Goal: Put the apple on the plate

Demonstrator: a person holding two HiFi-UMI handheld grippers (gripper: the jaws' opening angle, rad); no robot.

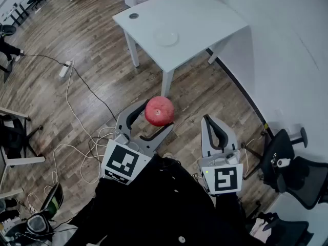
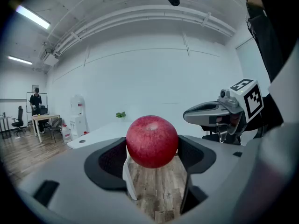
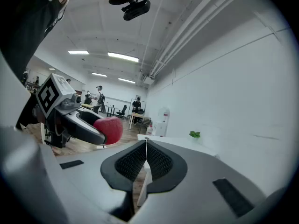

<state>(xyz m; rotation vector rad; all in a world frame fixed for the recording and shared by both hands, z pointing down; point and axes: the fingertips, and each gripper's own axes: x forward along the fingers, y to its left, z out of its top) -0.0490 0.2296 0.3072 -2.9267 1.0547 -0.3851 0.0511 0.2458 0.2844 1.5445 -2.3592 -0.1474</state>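
Left gripper point(image 1: 158, 118) clamps the apple point(image 1: 159, 111); right gripper point(image 1: 207, 119), at three o'clock, jaws together. Open floor point(image 1: 102, 60) reaches the table point(image 1: 205, 14) edge at twelve o'clock, plate point(image 1: 166, 37) beyond.

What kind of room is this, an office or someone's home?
Most likely an open-plan office or lab workspace, not a home. A plain white rectangular table stands on wood-plank flooring, a black office chair sits by the wall, and a white water dispenser stands further back.
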